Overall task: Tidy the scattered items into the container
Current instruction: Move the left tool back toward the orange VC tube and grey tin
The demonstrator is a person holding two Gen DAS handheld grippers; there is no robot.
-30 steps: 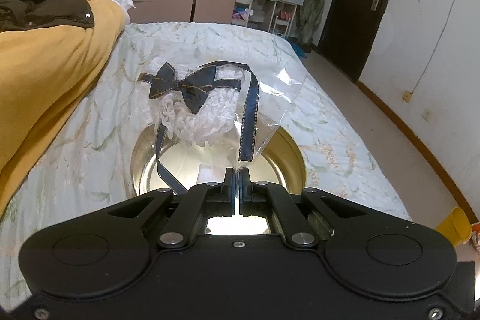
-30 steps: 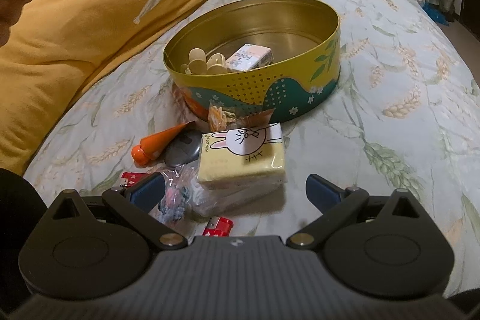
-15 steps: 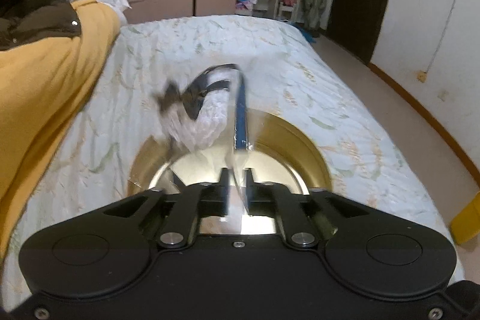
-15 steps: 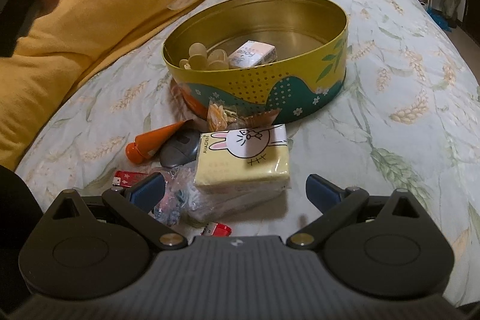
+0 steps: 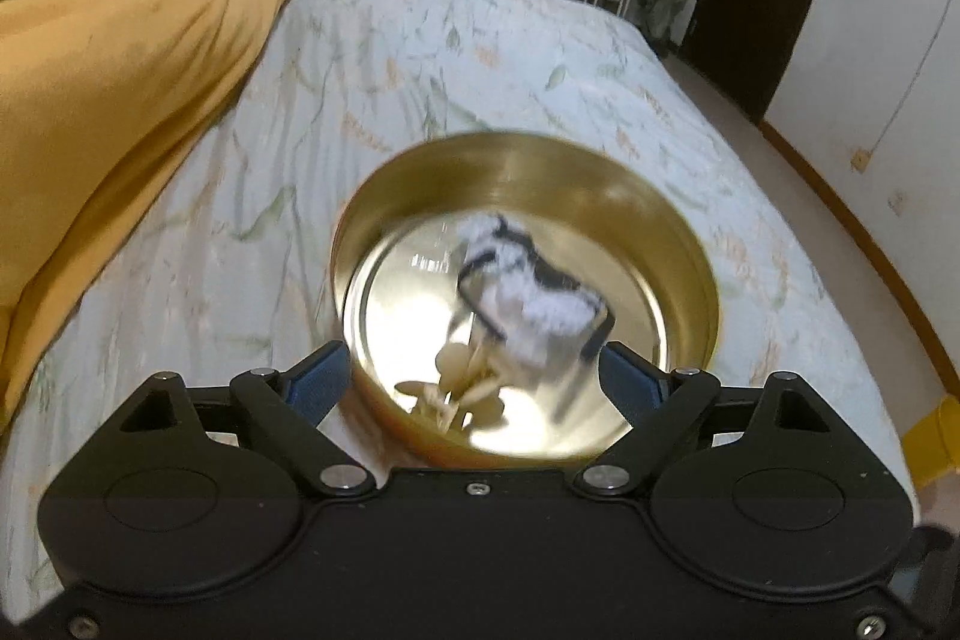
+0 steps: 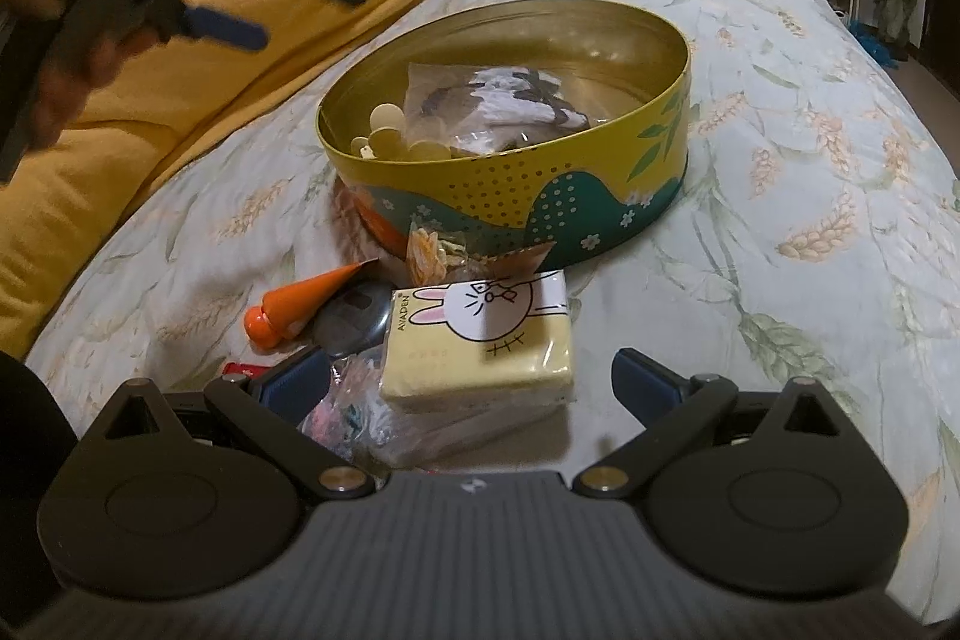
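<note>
A round yellow-and-green tin (image 6: 540,178) stands on the bed, gold inside (image 5: 522,148). A clear bag with white lace and a dark bow (image 5: 528,292) lies in it, blurred, beside pale wooden pieces (image 5: 456,388). My left gripper (image 5: 471,376) hovers over the tin's near rim, its jaws opening with nothing between them; it also shows at the right wrist view's top left (image 6: 282,4). My right gripper (image 6: 471,373) is open, low over a yellow rabbit-print tissue pack (image 6: 480,340) that lies between its fingers without touching the pads.
In front of the tin lie an orange cone-shaped tube (image 6: 300,304), a grey object (image 6: 354,322), a snack packet (image 6: 432,250), a red lighter (image 6: 240,370) and a clear bag of small items (image 6: 348,406). A yellow blanket (image 5: 120,70) is heaped at left. The bed edge (image 5: 840,280) drops off at right.
The left gripper went from shut to wide open and let go of the bow bag, which fell into the tin. It also sank closer to the tin. The right gripper stayed put.
</note>
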